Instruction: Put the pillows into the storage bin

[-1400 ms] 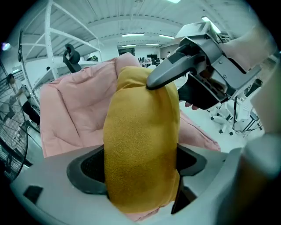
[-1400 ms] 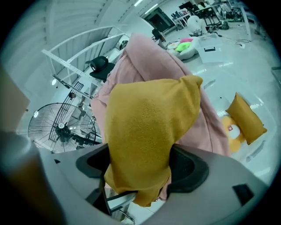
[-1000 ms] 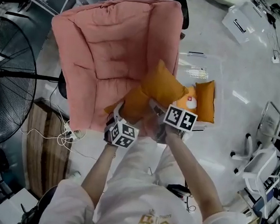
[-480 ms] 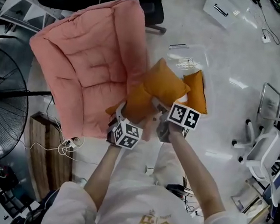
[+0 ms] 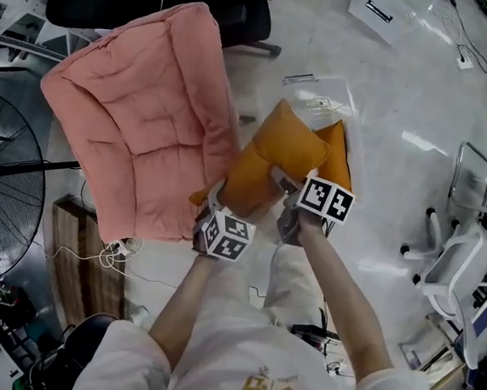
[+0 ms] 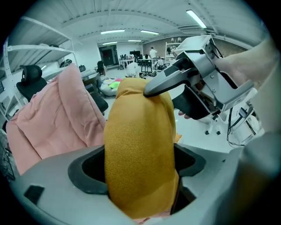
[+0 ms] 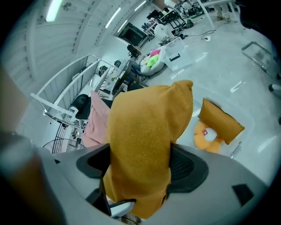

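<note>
Both grippers hold one orange pillow (image 5: 268,162) in the air between them. My left gripper (image 5: 217,200) is shut on its lower left end, and the fabric fills its jaws (image 6: 138,171). My right gripper (image 5: 283,183) is shut on the right side, with the pillow bulging out between its jaws (image 7: 140,167). The right gripper (image 6: 193,83) also shows in the left gripper view, clamped on the pillow's top edge. A second orange pillow (image 5: 340,152) (image 7: 219,121) stands in the clear storage bin (image 5: 322,93) just beyond, beside a yellow and white plush item (image 7: 206,134).
A big pink padded cushion seat (image 5: 138,128) lies at the left, touching the held pillow. A black floor fan (image 5: 5,175) and a wooden board (image 5: 81,277) are further left. A black chair (image 5: 236,9) stands behind; a white chair (image 5: 457,288) is at the right.
Both grippers have carried the orange pillow to the right, away from the pink cushion, so it now overlaps the pillow in the bin. The grips look unchanged.
</note>
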The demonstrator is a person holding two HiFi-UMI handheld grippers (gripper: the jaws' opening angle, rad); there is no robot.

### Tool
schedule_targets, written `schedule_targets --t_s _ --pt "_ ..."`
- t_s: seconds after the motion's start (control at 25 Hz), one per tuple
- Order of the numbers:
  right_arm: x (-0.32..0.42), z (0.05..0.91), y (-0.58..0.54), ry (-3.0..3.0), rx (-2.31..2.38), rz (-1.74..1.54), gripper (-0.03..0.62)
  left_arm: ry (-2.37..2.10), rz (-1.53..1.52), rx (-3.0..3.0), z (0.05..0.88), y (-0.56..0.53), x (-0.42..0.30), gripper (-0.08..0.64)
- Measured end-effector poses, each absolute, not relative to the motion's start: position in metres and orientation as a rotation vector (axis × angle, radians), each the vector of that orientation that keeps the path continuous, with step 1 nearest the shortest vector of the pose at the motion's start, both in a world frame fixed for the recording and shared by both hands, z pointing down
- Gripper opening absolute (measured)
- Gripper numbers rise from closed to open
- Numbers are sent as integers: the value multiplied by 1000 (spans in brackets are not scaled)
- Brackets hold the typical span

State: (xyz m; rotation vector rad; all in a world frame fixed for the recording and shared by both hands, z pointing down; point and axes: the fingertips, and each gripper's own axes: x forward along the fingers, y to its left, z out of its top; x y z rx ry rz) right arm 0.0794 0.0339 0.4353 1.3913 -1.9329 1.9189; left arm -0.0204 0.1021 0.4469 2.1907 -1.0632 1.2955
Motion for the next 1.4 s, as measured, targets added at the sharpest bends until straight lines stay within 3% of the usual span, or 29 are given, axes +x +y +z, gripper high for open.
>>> schedule_targets --t_s 0.6,1.4 --pt "191 509 15 -1830 1328 1958 414 -1043 1261 2061 507 95 98 453" --pt "227 664 10 -1740 1238 1876 411 -1024 1144 1867 657 104 146 446"
